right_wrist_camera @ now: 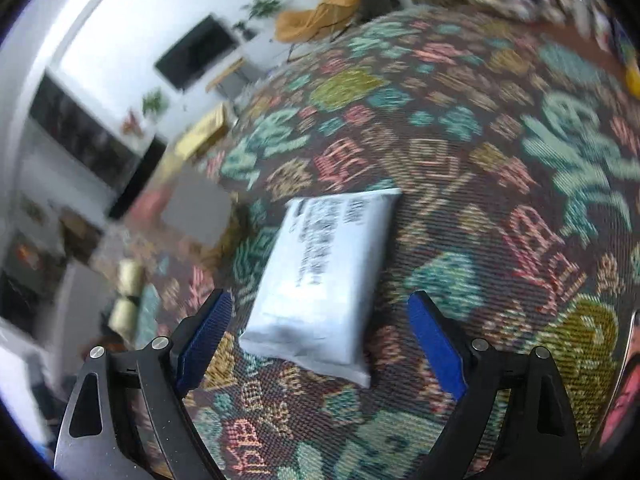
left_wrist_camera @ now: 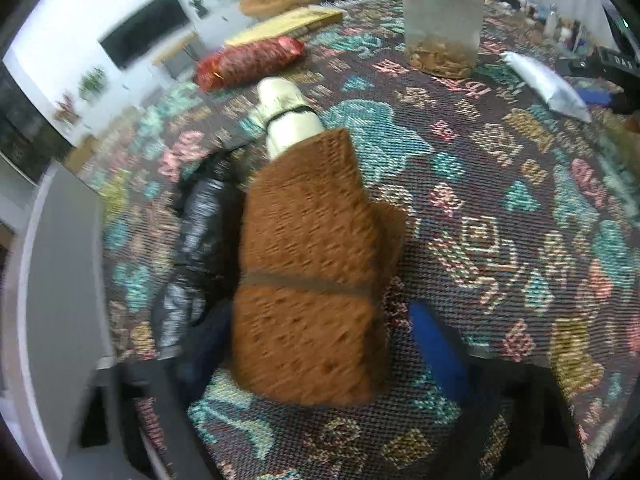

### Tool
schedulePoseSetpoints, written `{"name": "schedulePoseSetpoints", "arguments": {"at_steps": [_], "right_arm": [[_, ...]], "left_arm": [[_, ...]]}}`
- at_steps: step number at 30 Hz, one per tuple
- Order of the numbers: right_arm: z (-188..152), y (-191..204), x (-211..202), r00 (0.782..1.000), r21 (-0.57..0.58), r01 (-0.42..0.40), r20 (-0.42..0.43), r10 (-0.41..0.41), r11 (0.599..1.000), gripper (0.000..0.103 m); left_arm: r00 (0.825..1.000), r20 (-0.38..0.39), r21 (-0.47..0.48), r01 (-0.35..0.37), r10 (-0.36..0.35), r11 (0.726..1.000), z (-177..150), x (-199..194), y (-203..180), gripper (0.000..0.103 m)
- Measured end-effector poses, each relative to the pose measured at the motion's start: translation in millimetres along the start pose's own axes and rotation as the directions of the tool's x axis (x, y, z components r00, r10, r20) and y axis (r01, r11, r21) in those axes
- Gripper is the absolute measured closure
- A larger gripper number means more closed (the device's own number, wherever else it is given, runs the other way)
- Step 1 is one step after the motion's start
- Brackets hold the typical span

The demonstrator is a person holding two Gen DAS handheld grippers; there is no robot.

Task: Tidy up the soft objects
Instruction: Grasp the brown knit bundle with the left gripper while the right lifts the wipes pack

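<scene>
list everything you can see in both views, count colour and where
knitted bundle: 1, brown, banded, between the left gripper's fingers
rolled cloth: 1, cream, tied with a dark band, behind the brown bundle
rolled cloth: 1, black and grey, beside the brown bundle
snack packet: 1, red, far part of the table
clear container: 1, dark lid, tan pieces at the bottom, far side
soft pouch: 1, white with dark print, flat on the cloth before the right gripper
woven tablecloth: 1, multicoloured, covers the table
left gripper: 1, black with blue pads, around the brown bundle
right gripper: 1, black with blue pads, open
</scene>
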State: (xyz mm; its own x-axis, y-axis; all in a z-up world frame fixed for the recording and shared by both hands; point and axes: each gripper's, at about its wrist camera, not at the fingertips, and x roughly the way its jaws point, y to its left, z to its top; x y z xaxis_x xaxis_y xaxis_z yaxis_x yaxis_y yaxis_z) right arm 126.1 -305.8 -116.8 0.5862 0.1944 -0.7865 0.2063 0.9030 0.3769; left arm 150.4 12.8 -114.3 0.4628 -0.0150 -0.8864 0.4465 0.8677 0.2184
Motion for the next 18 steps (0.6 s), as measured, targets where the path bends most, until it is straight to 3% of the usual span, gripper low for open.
{"name": "schedulePoseSetpoints", "arguments": {"at_steps": [2, 4, 7, 11, 14, 18], "right_arm": [[-3.5, 15.0, 14.2, 0.998, -0.069, 0.052, -0.036, -0.055, 0.996, 0.014], [-2.3, 22.0, 19.8, 0.985, -0.118, 0.168, -0.014, -0.171, 0.979, 0.035], [8.8, 9.6, 9.9, 0.990, -0.044, 0.143, 0.021, -0.142, 0.989, 0.040], [19.2, 2.5, -20.9, 0.981, 0.008, 0.104, 0.165, -0.104, 0.994, 0.040], [26.6, 18.4, -47.1, 0.961, -0.028, 0.086, 0.266, -0.076, 0.996, 0.040], [22.7, 56.7, -73.5, 0.948, -0.122, 0.061, 0.318, -0.019, 0.991, 0.040]], "left_arm": [[0.999, 0.009, -0.072, 0.043, -0.043, 0.996, -0.7, -3.7, 8.4, 0.041], [0.993, 0.027, -0.165, 0.119, -0.116, 0.979, -4.9, -10.7, 19.5, 0.042], [0.988, 0.083, -0.221, 0.149, -0.133, 0.964, -11.2, -29.5, 28.2, 0.042], [0.967, 0.186, -0.298, 0.226, -0.176, 0.928, -15.7, -61.6, 39.5, 0.042], [0.942, 0.277, -0.345, 0.283, -0.190, 0.895, -12.8, -86.8, 53.2, 0.042], [0.913, 0.363, -0.390, 0.330, -0.186, 0.860, -25.4, -125.1, 81.9, 0.042]]}}
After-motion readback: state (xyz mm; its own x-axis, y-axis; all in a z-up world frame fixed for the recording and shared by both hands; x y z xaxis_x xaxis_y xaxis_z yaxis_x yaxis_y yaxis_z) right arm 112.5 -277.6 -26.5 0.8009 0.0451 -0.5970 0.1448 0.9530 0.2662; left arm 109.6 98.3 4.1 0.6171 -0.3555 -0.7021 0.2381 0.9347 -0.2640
